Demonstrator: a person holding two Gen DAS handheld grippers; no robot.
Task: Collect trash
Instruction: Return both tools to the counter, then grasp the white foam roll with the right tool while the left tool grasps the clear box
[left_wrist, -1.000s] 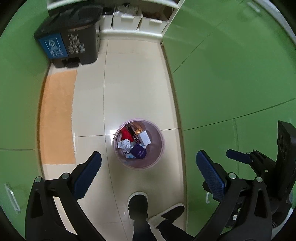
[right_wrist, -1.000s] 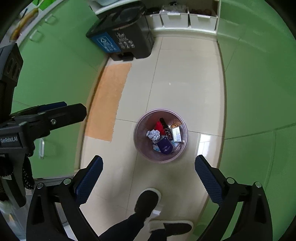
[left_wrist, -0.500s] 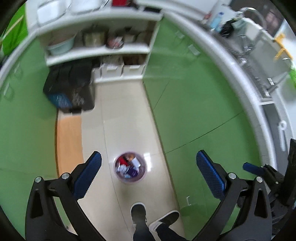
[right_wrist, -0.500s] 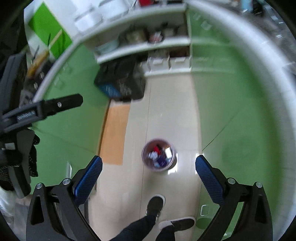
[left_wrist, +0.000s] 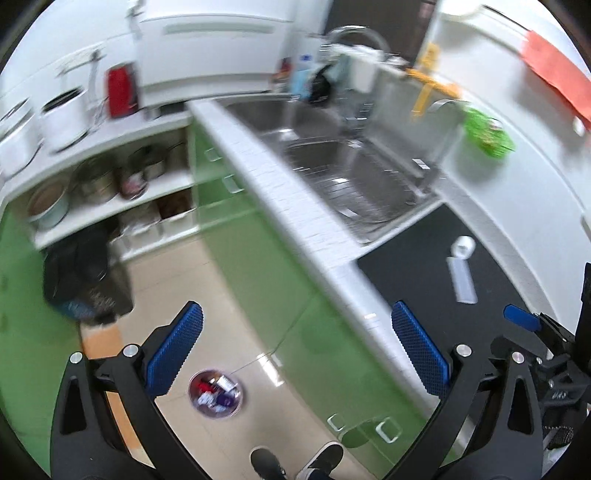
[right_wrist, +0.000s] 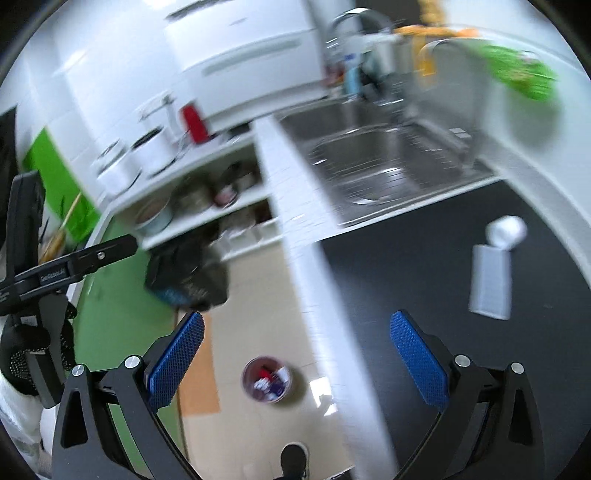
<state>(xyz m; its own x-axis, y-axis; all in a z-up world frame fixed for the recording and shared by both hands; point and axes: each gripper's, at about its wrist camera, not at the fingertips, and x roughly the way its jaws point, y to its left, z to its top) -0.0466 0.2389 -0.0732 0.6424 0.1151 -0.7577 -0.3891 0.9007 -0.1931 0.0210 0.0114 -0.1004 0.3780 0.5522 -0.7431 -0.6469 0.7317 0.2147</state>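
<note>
Both sets of tongs are spread wide with nothing between their blue pads: the left gripper (left_wrist: 295, 347) hangs over the floor and the green cabinet fronts, and the right gripper (right_wrist: 297, 354) hangs over the edge of the counter. The likely next pieces of trash, a small white roll (right_wrist: 506, 230) and a flat pale wrapper (right_wrist: 490, 281), lie on the black mat (right_wrist: 388, 266) on the counter, ahead and to the right of both tools. The wrapper's long axis runs near to far, its far end touching or just beside the roll. Judging by the views, the right gripper is the nearer one, since its right finger already sits over the mat, while the left gripper is further left, off the counter. The trash bin (left_wrist: 217, 393), with colourful scraps inside, stands on the tiled floor below, near the person's shoes (left_wrist: 295, 461). The right wrist view shows the wrapper large and flat, though blurred; the left wrist view shows it smaller at the far right edge, but takes in more of the sink (left_wrist: 332, 162) and the right tool's body beside it.
</note>
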